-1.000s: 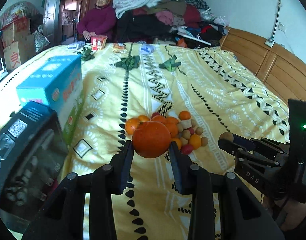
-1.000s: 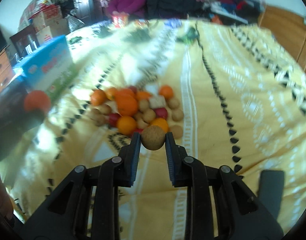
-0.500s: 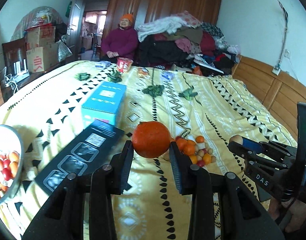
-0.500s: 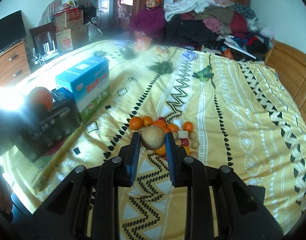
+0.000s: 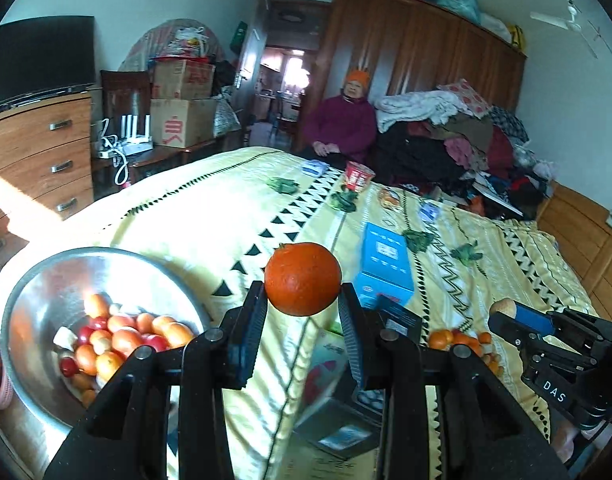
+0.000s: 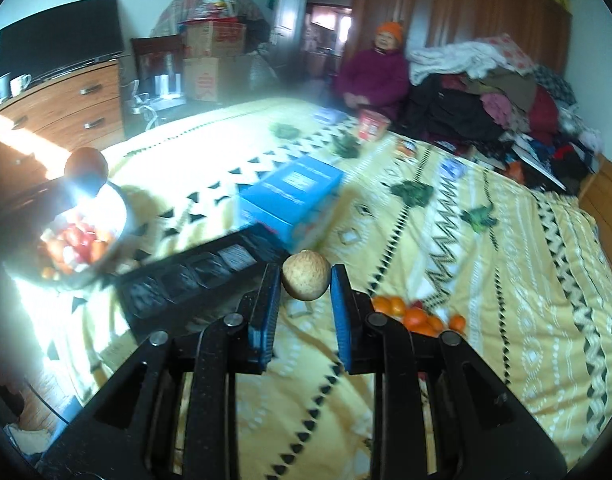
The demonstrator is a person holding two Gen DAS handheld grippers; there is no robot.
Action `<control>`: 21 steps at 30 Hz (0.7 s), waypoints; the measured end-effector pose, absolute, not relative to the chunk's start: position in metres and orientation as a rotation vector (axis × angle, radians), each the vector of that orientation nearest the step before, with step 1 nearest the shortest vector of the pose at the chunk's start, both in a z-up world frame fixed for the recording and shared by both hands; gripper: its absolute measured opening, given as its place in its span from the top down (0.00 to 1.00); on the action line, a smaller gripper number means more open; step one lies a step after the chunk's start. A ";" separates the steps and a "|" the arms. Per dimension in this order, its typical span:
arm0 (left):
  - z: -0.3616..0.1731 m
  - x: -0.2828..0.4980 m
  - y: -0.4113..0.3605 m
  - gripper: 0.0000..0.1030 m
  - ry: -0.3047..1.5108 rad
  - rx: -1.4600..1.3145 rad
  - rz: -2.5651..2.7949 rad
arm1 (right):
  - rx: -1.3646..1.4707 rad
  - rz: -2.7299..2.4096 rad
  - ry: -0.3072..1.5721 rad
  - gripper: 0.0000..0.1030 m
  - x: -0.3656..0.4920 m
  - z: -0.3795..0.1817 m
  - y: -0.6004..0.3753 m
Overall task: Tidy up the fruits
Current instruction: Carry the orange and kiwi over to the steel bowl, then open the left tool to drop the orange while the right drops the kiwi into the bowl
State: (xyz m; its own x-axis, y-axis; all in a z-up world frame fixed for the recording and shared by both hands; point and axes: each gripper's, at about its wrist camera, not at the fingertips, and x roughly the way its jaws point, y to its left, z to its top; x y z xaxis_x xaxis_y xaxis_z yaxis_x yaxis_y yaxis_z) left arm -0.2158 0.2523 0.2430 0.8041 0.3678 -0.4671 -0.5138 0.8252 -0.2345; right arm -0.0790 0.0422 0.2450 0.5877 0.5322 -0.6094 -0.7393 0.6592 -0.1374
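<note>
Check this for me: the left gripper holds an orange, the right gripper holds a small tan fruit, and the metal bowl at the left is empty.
One thing is wrong: the metal bowl is not empty. The left wrist view shows it holding a heap of red and orange fruit. The rest stands: the left gripper holds the orange, and the right gripper holds the small tan fruit.

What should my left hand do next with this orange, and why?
Probably carry the orange a little further toward the metal bowl and bring it over the rim before letting go. The left gripper is shut on it, its fingers pressing both sides, but the fruit hangs above the bedspread, beside the bowl rather than over it. The bowl already holds similar fruit.
</note>
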 end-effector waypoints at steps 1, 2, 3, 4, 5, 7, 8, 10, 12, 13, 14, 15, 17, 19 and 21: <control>0.244 -0.224 0.265 0.64 0.414 -0.372 0.511 | -0.406 0.786 0.562 0.75 -0.083 0.246 0.053; 0.244 -0.231 0.276 0.64 0.411 -0.380 0.535 | -0.408 0.817 0.565 0.75 -0.087 0.248 0.067; 0.244 -0.240 0.288 0.64 0.406 -0.387 0.565 | -0.411 0.839 0.566 0.75 -0.092 0.248 0.077; 0.243 -0.246 0.298 0.64 0.404 -0.393 0.587 | -0.420 0.860 0.563 0.75 -0.098 0.249 0.089; 0.242 -0.254 0.309 0.64 0.402 -0.402 0.614 | -0.429 0.882 0.561 0.75 -0.103 0.249 0.100; 0.239 -0.267 0.328 0.64 0.399 -0.421 0.661 | -0.445 0.928 0.562 0.75 -0.114 0.249 0.123; 0.237 -0.273 0.337 0.64 0.398 -0.433 0.685 | -0.452 0.950 0.563 0.75 -0.119 0.249 0.135; 0.231 -0.284 0.355 0.64 0.397 -0.457 0.722 | -0.463 0.994 0.574 0.75 -0.129 0.248 0.156; 0.225 -0.294 0.369 0.64 0.401 -0.475 0.757 | -0.474 1.037 0.588 0.75 -0.138 0.245 0.177; 0.221 -0.300 0.375 0.64 0.403 -0.484 0.769 | -0.479 1.054 0.599 0.75 -0.142 0.244 0.184; 0.217 -0.304 0.380 0.64 0.407 -0.487 0.779 | -0.490 1.074 0.605 0.75 -0.147 0.242 0.196; 0.213 -0.307 0.386 0.64 0.414 -0.492 0.789 | -0.501 1.086 0.609 0.75 -0.152 0.240 0.204; 0.206 -0.313 0.394 0.64 0.424 -0.505 0.798 | -0.516 1.107 0.625 0.75 -0.158 0.235 0.220; 0.197 -0.316 0.401 0.64 0.440 -0.516 0.804 | -0.517 1.134 0.661 0.75 -0.161 0.228 0.235; 0.189 -0.316 0.406 0.64 0.461 -0.526 0.801 | -0.523 1.146 0.683 0.75 -0.164 0.223 0.246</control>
State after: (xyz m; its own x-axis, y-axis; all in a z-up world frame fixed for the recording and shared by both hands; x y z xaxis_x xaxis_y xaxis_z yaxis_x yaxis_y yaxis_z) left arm -0.3164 0.4064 0.1885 0.6116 0.5485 -0.5701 -0.7688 0.5822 -0.2646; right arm -0.1638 0.2457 0.2229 0.2527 0.6420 -0.7239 -0.9422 0.3334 -0.0332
